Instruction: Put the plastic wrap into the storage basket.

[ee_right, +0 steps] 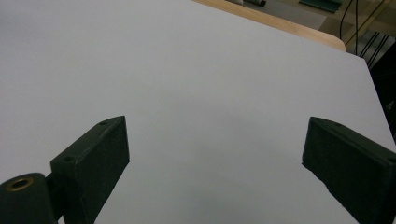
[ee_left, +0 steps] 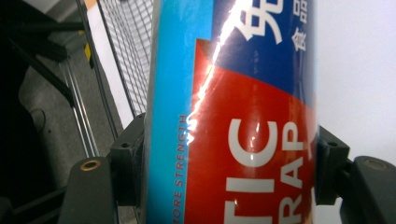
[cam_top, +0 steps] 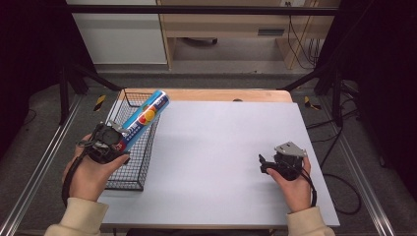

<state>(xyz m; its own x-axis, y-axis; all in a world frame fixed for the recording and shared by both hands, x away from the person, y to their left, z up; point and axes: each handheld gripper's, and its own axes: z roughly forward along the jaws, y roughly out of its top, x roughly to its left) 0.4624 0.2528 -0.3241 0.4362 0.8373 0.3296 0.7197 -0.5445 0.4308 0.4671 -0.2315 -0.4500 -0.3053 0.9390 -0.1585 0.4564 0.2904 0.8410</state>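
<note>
One blue-and-red wrap box (cam_top: 145, 118) and one wire basket (cam_top: 133, 147) sit at the table's left; the box slants up and to the far right above the basket. The left gripper (cam_top: 118, 140) is clamped on the box's near end, hand raised over the basket's left edge. The right gripper (cam_top: 263, 163) rests low at the near right on the white table (cam_top: 221, 147), pointing left, jaws wide apart with nothing between them.

A grey floor (cam_top: 231, 78) lies beyond the table (cam_top: 221, 147); wooden furniture (cam_top: 221, 24) and a white cabinet (cam_top: 118, 34) stand behind, with cables (cam_top: 302, 44) hanging.
</note>
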